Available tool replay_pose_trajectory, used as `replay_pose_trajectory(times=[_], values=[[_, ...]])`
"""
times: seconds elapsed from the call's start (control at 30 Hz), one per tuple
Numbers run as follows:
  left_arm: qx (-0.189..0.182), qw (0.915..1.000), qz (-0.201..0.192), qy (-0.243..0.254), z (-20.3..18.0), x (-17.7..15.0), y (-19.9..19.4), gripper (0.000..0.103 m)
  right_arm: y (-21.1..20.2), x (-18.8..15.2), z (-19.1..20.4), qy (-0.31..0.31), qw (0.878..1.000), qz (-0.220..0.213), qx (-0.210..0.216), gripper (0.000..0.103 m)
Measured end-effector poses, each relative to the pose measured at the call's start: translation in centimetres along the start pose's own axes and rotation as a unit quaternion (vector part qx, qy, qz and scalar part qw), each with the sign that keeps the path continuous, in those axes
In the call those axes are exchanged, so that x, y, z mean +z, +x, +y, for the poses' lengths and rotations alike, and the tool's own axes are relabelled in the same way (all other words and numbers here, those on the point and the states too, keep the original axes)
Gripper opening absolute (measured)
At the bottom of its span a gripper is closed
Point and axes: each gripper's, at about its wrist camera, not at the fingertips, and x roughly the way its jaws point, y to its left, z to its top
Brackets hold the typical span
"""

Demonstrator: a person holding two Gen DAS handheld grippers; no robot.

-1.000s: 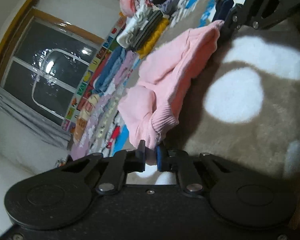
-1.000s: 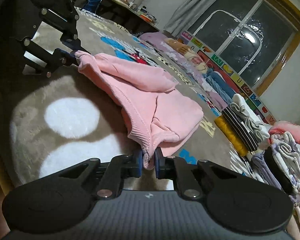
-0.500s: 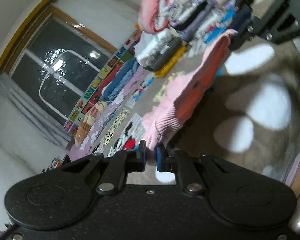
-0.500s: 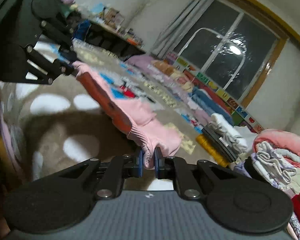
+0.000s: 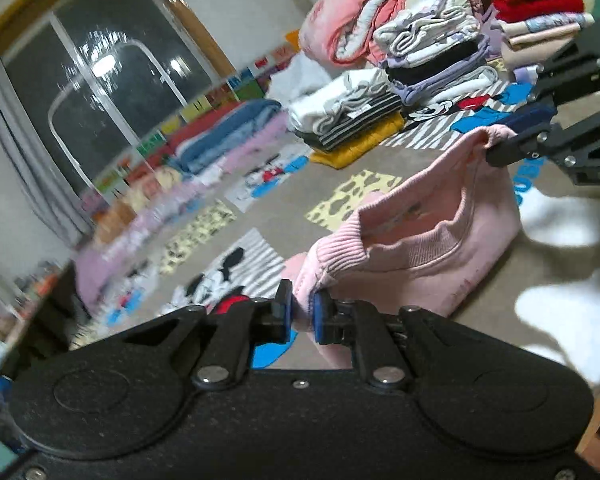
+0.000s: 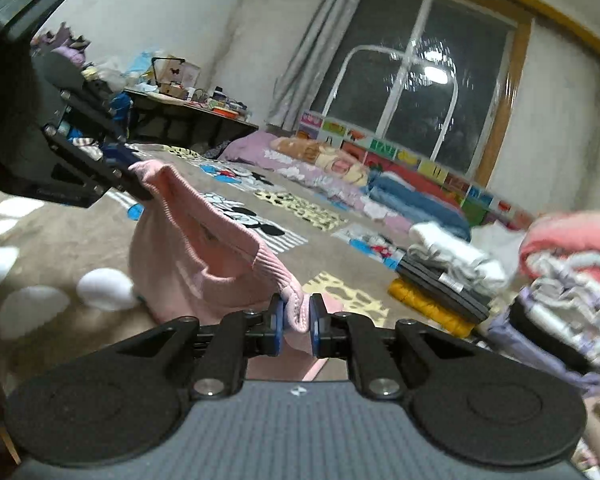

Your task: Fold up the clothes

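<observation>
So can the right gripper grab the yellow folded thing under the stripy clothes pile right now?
Probably not: the right gripper is shut on the pink ribbed sweater, and the yellow folded garment lies under the striped pile.

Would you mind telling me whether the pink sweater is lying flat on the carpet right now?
No, the pink sweater hangs lifted between the left tongs and the right tongs, each pinching a ribbed edge.

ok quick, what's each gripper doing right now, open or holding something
left gripper: closed, fingers pinching a ribbed edge of the pink sweater.
right gripper: closed on another ribbed edge of it.
</observation>
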Motion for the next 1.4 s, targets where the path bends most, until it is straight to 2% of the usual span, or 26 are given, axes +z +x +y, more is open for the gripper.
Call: replay_pose_trajectory(times=[0.23, 0.37, 0.4, 0.43, 0.5, 0.53, 0.57, 0.63, 0.7, 0.73, 0.77, 0.83, 0.93, 0.97, 1.03, 1.07, 1.1, 1.17, 1.2, 1.33, 1.4], values=[[-0.058, 0.9949, 0.028, -0.077, 2.2, -0.9, 5.3, 0.009, 5.3, -1.0, -2.6, 0.069, 0.997, 0.023, 0.025, 0.019], [-0.1, 0.9841, 0.03, -0.144, 3.6, -2.3, 7.6, 0.01, 7.6, -2.6, -3.5, 0.136, 0.989, 0.038, 0.045, 0.022], [-0.111, 0.9775, 0.022, -0.178, 4.1, -3.0, 7.9, 0.015, 7.9, -3.2, -4.0, 0.164, 0.984, 0.039, 0.054, 0.023], [-0.12, 0.9681, 0.013, -0.22, 4.7, -4.0, 8.1, 0.031, 8.1, -3.9, -4.4, 0.195, 0.978, 0.036, 0.063, 0.023], [-0.139, 0.9413, 0.001, -0.308, 6.1, -6.2, 8.3, 0.053, 8.3, -5.3, -5.3, 0.251, 0.964, 0.035, 0.076, 0.032], [-0.152, 0.9235, 0.0, -0.352, 6.8, -7.3, 8.5, 0.053, 8.4, -6.0, -5.7, 0.275, 0.957, 0.034, 0.081, 0.034], [-0.161, 0.9109, 0.003, -0.38, 7.3, -8.1, 8.5, 0.053, 8.4, -6.6, -6.0, 0.296, 0.951, 0.033, 0.087, 0.037], [-0.175, 0.9029, -0.003, -0.393, 7.8, -8.5, 8.2, 0.053, 8.5, -7.1, -6.4, 0.319, 0.942, 0.029, 0.098, 0.041], [-0.188, 0.8934, -0.017, -0.407, 8.3, -8.6, 8.0, 0.053, 8.7, -7.2, -6.4, 0.321, 0.942, 0.023, 0.098, 0.045], [-0.199, 0.8845, -0.023, -0.421, 8.5, -8.8, 8.0, 0.053, 8.9, -7.2, -6.5, 0.323, 0.941, 0.021, 0.099, 0.046], [-0.208, 0.8762, -0.031, -0.434, 8.6, -8.9, 8.1, 0.052, 9.2, -7.3, -6.6, 0.329, 0.939, 0.02, 0.101, 0.048], [-0.224, 0.8664, -0.04, -0.444, 8.7, -8.8, 8.4, 0.046, 9.7, -7.5, -6.8, 0.339, 0.935, 0.019, 0.106, 0.049], [-0.238, 0.8641, -0.033, -0.442, 8.2, -8.2, 9.4, 0.035, 9.9, -7.8, -7.3, 0.354, 0.928, 0.016, 0.117, 0.048], [-0.241, 0.8609, -0.03, -0.447, 8.1, -8.3, 9.8, 0.031, 9.9, -7.9, -7.5, 0.361, 0.924, 0.016, 0.123, 0.048], [-0.248, 0.8503, -0.029, -0.464, 8.2, -8.6, 10.6, 0.012, 9.9, -8.2, -7.9, 0.378, 0.916, 0.013, 0.136, 0.041], [-0.252, 0.8432, -0.03, -0.474, 8.4, -8.6, 10.9, 0.009, 10.0, -8.3, -8.1, 0.388, 0.91, 0.011, 0.145, 0.028], [-0.257, 0.8344, -0.033, -0.486, 8.8, -8.7, 11.1, 0.008, 10.2, -8.4, -8.4, 0.398, 0.905, 0.007, 0.153, 0.017], [-0.274, 0.8137, -0.047, -0.511, 9.6, -8.7, 11.4, 0.008, 10.2, -8.4, -9.1, 0.418, 0.894, -0.006, 0.162, 0.013], [-0.278, 0.8067, -0.053, -0.519, 10.0, -8.6, 11.5, 0.008, 10.2, -8.4, -9.4, 0.429, 0.888, -0.012, 0.166, 0.012], [-0.288, 0.7834, -0.075, -0.546, 11.6, -8.1, 11.9, 0.007, 10.8, -8.3, -10.9, 0.467, 0.865, -0.043, 0.178, 0.011], [-0.29, 0.7763, -0.08, -0.554, 12.2, -7.7, 12.2, 0.007, 11.4, -8.2, -11.6, 0.487, 0.852, -0.056, 0.183, 0.01]])
